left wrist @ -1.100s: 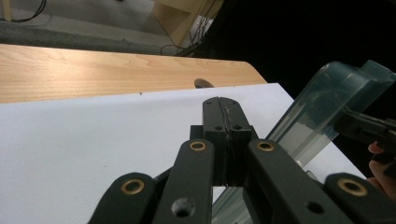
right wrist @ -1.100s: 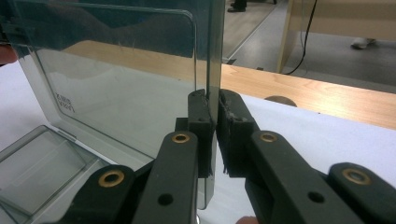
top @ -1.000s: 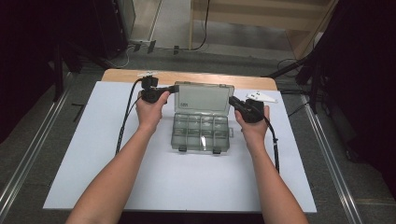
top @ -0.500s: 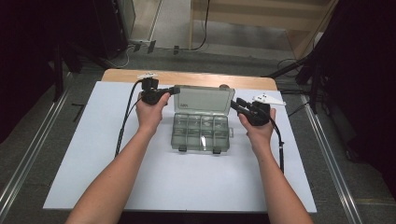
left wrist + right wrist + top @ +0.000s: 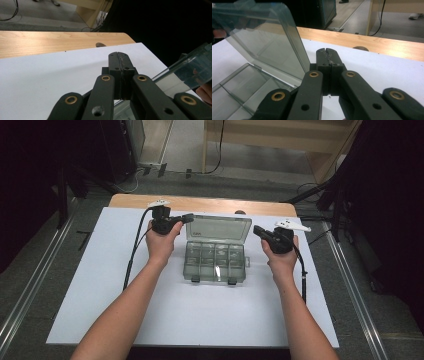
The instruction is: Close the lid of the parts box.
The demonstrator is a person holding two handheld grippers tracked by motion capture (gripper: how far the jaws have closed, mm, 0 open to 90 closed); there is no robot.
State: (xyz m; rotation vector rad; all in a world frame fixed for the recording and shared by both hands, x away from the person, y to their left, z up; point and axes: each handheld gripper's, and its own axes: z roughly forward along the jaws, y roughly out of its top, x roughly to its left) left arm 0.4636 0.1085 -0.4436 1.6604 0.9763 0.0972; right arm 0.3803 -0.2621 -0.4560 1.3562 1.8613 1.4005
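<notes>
A white sheet (image 5: 200, 320) covers most of the bench (image 5: 200, 202), whose pale wooden edge shows along the far side in the upper middle of the high view; grey floor and dark equipment surround it.

At the centre of the high view sits a clear plastic compartment box (image 5: 216, 262), its lid (image 5: 220, 227) standing open and leaning toward the top of the frame. The tray is split into small compartments, and two dark latches show on its near edge.

The left gripper (image 5: 189, 218) lies in the upper middle-left of the high view, held in the person's left hand (image 5: 161, 242), with its tip just at the upper left corner of the lid. In the left gripper view its jaws are pressed flat together with nothing between them (image 5: 121, 60), and the clear lid edge (image 5: 190, 70) runs up the right side of that frame; whether the jaws touch it I cannot tell.

The right gripper (image 5: 257, 230) lies right of centre in the high view, held in the right hand (image 5: 281, 262), just beside the lid's right edge. In the right gripper view its jaws also meet tightly and hold nothing (image 5: 327, 56), having just been closing; the open lid (image 5: 269, 40) fills the upper left of that frame, with the tray's compartments (image 5: 244, 87) below it at lower left.

A black cable (image 5: 134, 255) trails from the left gripper down the sheet.
</notes>
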